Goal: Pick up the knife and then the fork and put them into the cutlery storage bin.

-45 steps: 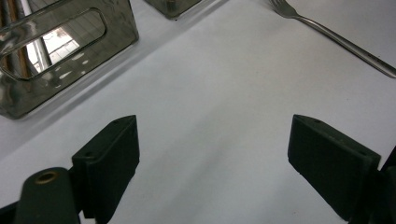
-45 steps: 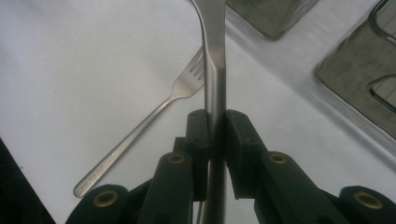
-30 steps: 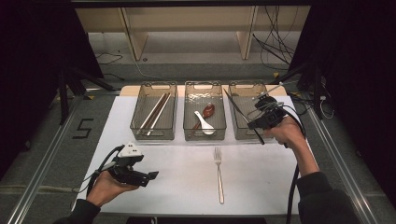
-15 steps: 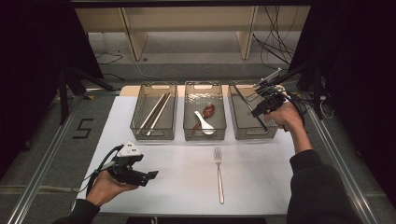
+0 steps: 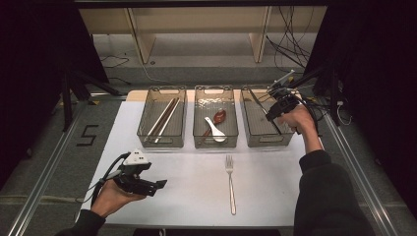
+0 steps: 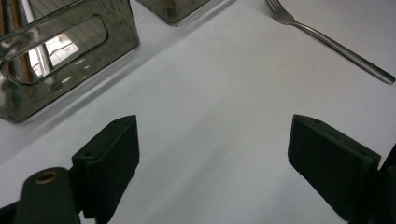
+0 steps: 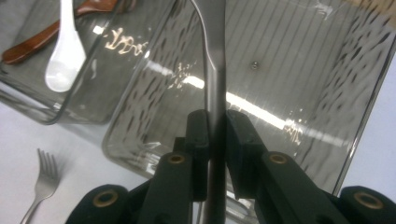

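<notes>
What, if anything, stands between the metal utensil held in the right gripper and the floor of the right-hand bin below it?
Nothing visible does. The right gripper is shut on the metal utensil, whose upper end is cut off by the frame, directly over the right-hand bin. The bin's floor beneath looks bare; the spoons lie in the neighbouring middle bin.

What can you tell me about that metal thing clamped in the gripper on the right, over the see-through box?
It is a slim utensil of dull grey metal, its flat handle pinched between the black pads of the right hand-held gripper. The handle narrows to a curved neck; its head runs out of frame, so I cannot tell its type. It hangs over the empty right-hand clear bin, apparently touching nothing but the pads.
</notes>
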`<action>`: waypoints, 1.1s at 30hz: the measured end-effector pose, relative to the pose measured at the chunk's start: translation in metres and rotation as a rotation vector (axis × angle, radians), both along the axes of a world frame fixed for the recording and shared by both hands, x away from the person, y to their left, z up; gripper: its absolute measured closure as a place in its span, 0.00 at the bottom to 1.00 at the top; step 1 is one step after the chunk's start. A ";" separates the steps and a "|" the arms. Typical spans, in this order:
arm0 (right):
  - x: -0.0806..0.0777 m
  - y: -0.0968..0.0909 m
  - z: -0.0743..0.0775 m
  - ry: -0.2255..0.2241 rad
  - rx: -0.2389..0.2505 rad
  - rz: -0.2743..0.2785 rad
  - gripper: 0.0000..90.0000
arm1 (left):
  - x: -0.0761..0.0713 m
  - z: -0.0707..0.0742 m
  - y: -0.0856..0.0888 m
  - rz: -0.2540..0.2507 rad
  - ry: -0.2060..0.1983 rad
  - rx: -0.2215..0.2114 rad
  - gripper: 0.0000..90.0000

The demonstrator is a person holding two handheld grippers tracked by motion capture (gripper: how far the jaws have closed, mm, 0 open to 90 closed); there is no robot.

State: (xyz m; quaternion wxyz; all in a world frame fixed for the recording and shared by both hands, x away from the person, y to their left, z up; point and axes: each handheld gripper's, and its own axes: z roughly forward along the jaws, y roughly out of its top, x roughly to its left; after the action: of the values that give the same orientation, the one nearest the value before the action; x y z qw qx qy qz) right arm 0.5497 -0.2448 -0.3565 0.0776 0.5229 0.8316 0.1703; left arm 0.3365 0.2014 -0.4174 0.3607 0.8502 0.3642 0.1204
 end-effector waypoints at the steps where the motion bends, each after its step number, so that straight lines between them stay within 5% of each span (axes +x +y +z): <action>1: 0.001 0.000 -0.001 -0.003 -0.002 -0.003 0.90 | 0.000 0.000 0.000 0.000 0.000 -0.001 0.18; 27: 0.020 0.010 -0.014 -0.021 -0.033 -0.111 0.87 | 0.000 -0.001 -0.003 -0.015 0.007 0.007 0.18; 33: 0.017 0.017 -0.007 -0.033 0.024 -0.068 0.77 | 0.000 -0.001 -0.002 -0.014 0.007 0.007 0.18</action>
State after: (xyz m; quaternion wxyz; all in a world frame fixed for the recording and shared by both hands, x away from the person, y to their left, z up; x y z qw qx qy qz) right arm 0.5672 -0.2275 -0.3638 0.0907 0.5487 0.8100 0.1861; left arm 0.3364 0.1991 -0.4179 0.3572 0.8545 0.3588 0.1161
